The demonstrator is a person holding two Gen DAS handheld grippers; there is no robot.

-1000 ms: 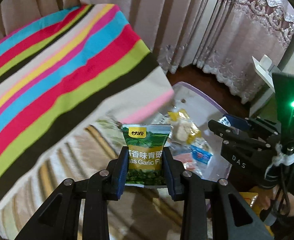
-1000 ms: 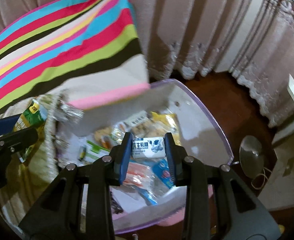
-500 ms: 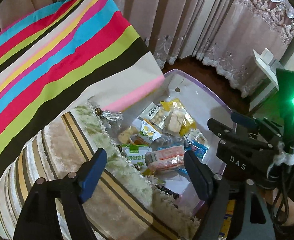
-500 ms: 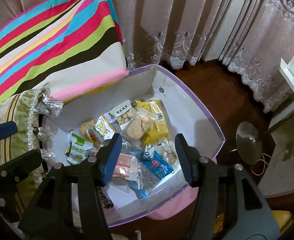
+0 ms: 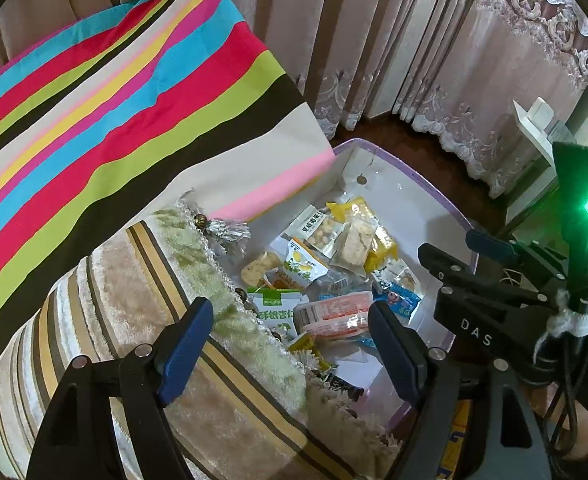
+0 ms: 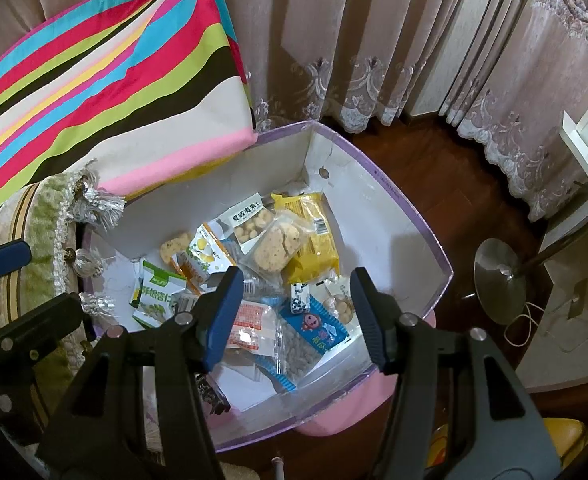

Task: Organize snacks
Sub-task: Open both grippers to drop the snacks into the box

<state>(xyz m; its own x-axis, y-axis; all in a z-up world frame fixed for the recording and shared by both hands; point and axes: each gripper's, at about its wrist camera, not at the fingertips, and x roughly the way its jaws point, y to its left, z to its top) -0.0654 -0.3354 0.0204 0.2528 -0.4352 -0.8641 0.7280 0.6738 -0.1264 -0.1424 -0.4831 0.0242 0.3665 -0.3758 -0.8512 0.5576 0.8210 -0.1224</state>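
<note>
Both grippers empty, left gripper [image 5: 289,340] wide over cushion edge [image 5: 229,344], right gripper [image 6: 294,316] half-wide over snack packets [image 6: 269,248] heaped mid-frame in white box [image 6: 398,216]; risk: crinkly overlapping packets slip or two get pinched together.

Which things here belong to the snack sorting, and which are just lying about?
Part of the job:
- purple-rimmed box holding the snacks
- green packet
- yellow packet
- blue packet
- left hand-held gripper, open and empty
- right hand-held gripper, open and empty

Just lying about:
- striped cushion
- tasselled pillow
- curtains
- lamp base
</note>
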